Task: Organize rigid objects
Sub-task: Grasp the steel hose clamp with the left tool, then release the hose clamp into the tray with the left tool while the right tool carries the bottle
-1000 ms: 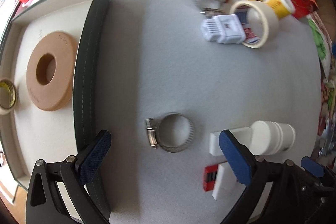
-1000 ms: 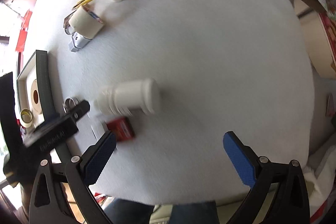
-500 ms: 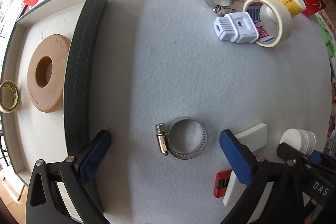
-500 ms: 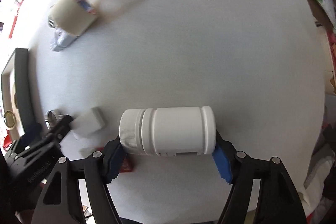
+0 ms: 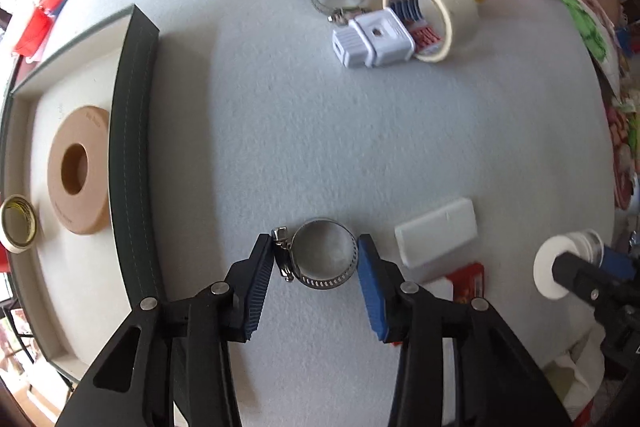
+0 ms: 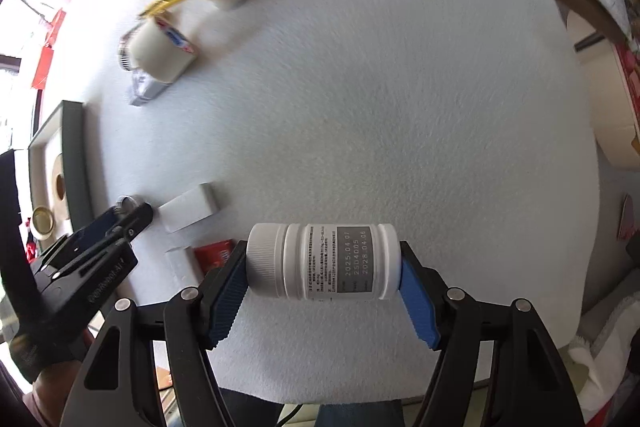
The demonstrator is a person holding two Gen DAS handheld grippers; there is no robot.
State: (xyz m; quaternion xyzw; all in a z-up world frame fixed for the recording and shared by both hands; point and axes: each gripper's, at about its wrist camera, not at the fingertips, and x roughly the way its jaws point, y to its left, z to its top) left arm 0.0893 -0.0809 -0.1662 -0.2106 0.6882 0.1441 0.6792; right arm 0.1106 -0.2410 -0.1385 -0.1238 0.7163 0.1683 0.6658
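While the left gripper closes on one hose clamp, right fingers are closing, clamping one white bottle.

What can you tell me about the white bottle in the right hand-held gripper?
The white bottle looks like plastic, with a ribbed screw cap and a grey label panel printed with dates. It lies sideways, cap toward the left of the right wrist view. The right hand-held gripper is closing on it end to end, blue pads against cap and base. It seems lifted off the felt.
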